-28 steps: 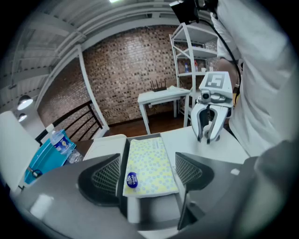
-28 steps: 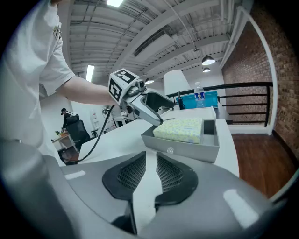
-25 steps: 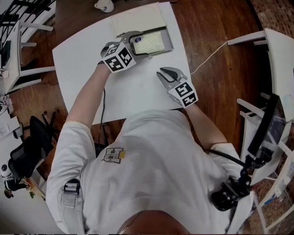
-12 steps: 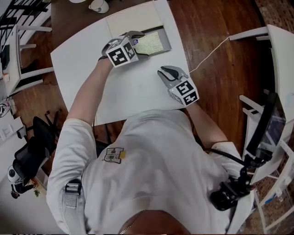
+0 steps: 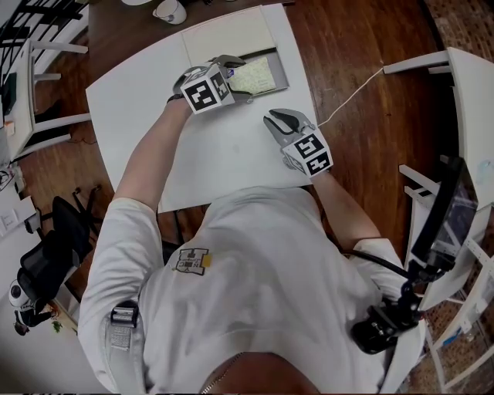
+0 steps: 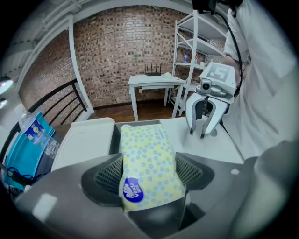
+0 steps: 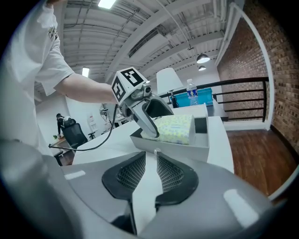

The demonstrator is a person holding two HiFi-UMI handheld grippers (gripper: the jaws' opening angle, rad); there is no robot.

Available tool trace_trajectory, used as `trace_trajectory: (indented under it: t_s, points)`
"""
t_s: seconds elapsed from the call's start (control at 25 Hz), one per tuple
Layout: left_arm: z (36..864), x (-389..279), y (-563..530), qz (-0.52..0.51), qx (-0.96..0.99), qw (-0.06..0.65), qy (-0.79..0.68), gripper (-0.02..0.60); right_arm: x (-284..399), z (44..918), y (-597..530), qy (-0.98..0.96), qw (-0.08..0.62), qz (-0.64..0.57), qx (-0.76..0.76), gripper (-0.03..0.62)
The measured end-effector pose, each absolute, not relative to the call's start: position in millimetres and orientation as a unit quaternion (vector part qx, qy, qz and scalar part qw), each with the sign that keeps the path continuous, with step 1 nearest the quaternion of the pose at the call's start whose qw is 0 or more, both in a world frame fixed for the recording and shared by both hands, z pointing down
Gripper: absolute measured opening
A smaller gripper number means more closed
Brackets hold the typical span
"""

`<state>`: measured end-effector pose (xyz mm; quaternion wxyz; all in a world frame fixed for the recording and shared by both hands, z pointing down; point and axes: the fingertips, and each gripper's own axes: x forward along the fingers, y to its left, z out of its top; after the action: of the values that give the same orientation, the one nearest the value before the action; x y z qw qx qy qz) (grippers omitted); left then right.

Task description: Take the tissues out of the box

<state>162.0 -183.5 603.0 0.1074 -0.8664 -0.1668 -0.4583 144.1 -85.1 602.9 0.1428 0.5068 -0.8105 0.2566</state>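
Observation:
A yellow-and-blue dotted tissue pack (image 5: 255, 75) lies in a shallow grey box (image 5: 282, 74) at the far side of the white table (image 5: 139, 100). My left gripper (image 5: 233, 75) reaches into the box. Its jaws are closing, the pack (image 6: 148, 161) fills the gap between them, and both pads touch its sides. The right gripper (image 5: 275, 117) hovers over the table just in front of the box, shut, with nothing between its fingers. The right gripper view shows the box (image 7: 174, 145), the pack (image 7: 177, 128) and the left gripper (image 7: 150, 129) at its near end.
The box's cream lid (image 5: 228, 35) lies flat beside it at the far left. A mug (image 5: 173, 10) stands beyond the table. A white cable (image 5: 349, 96) runs over the wood floor on the right, near another white table (image 5: 471, 100). White chairs (image 5: 31, 85) are on the left.
The left gripper has moved slightly farther over the box and settled around the pack. The right gripper has hardly moved.

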Motion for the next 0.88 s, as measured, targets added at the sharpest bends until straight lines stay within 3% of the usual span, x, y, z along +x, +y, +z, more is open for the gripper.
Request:
trace_trajectory:
  t_s: [0.32, 0.56, 0.88]
  points:
    - [570.5, 155.2, -180.5, -0.437, -0.879, 0.130, -0.138, 0.342, 153.3, 578.0, -92.9, -0.818, 0.151, 0.218, 0.511, 0.069]
    - [517.9, 110.3, -179.7, -0.420, -0.889, 0.151, -0.105, 0.342, 150.7, 525.8, -120.6, -0.835, 0.161, 0.153, 0.504, 0.061]
    - [512.7, -6.0, -169.2, -0.445, -0.886, 0.122, -0.048, 0.342, 54.6, 493.9, -149.9, -0.877, 0.191, 0.091, 0.432, 0.051]
